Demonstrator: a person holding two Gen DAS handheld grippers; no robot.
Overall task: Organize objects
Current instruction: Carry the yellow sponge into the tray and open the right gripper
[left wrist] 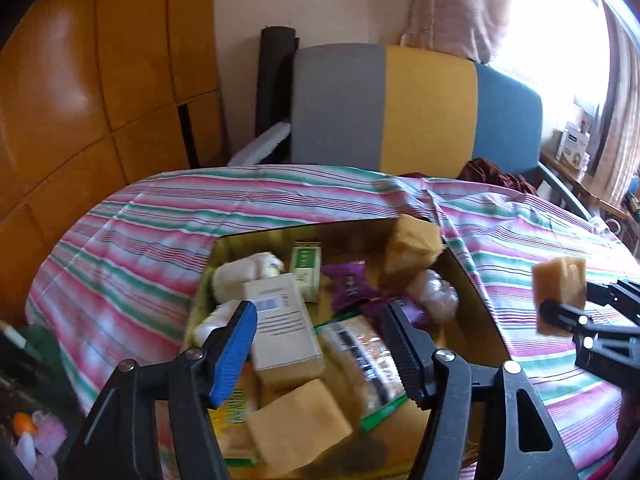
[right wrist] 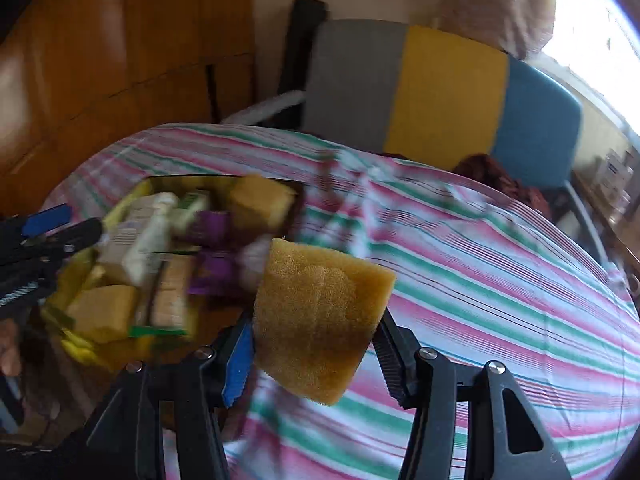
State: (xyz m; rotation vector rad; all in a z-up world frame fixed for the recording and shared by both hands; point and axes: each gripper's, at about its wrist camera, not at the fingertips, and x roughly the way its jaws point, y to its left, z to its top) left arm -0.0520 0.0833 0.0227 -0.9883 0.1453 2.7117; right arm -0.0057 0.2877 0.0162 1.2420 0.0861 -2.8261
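While the right gripper (right wrist: 316,344) squeezes a yellow sponge (right wrist: 320,316) above the striped cloth (right wrist: 500,280), keep it tight. Lower it softly into the box (left wrist: 472,280). The left gripper (left wrist: 320,344) hangs open and empty over it.

A bed (left wrist: 120,248) has a striped sheet (right wrist: 500,280) in pink, green and white. An open box (left wrist: 472,280) sits on the sheet, full of small things. A dark red cloth (left wrist: 496,174) lies at the far edge.

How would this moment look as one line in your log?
left tool: open, empty, over box | right tool: holding sponge above cloth
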